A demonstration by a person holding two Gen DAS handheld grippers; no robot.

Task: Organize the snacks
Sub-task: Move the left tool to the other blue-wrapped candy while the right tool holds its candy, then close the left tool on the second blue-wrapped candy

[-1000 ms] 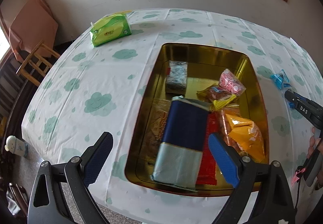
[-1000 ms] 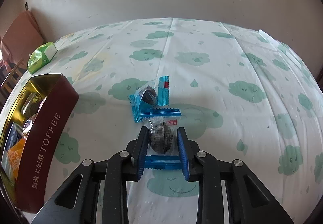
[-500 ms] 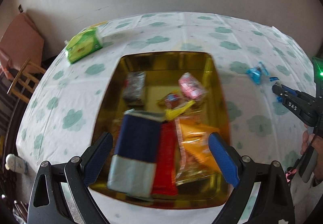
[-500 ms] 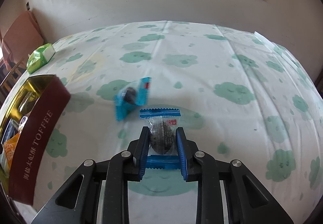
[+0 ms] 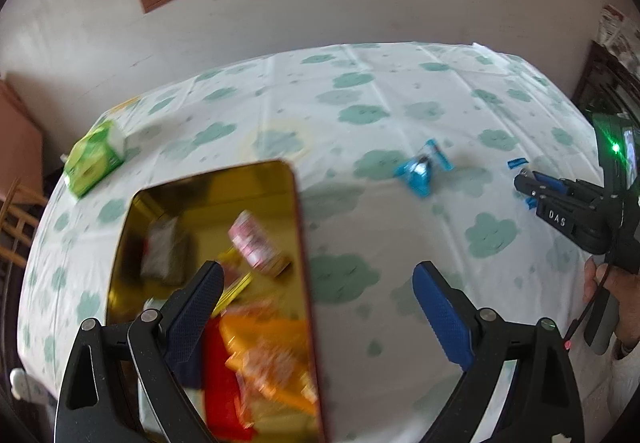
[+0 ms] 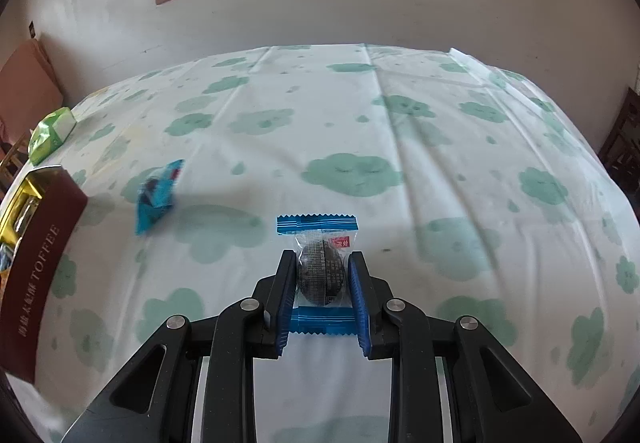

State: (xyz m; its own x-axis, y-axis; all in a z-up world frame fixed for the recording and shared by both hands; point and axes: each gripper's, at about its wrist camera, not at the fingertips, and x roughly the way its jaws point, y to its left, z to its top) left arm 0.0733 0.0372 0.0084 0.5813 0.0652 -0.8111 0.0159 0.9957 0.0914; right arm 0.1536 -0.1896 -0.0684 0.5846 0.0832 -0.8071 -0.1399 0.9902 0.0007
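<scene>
My right gripper (image 6: 322,263) is shut on a dark round snack in a clear wrapper with blue ends (image 6: 320,271), held a little above the tablecloth. A second blue-wrapped snack (image 6: 156,193) (image 5: 420,173) lies on the cloth to its left. The gold tin (image 5: 296,211) (image 6: 28,183) with a dark red wall holds several snacks, among them a pink pack (image 5: 254,245) and an orange bag (image 5: 272,355). My left gripper (image 5: 318,293) is open and empty, straddling the tin's right wall. In the left wrist view the right gripper (image 5: 524,179) shows at the right edge.
A green tissue pack (image 5: 94,161) (image 6: 50,133) lies at the table's far left. The cloud-print tablecloth (image 6: 360,123) covers the whole table. A wall with a window stands behind. A wooden chair (image 5: 16,219) stands left of the table.
My left gripper swung right, so the tin slid from the centre to the left of its view. My right gripper moved right with the snack, away from the other blue snack.
</scene>
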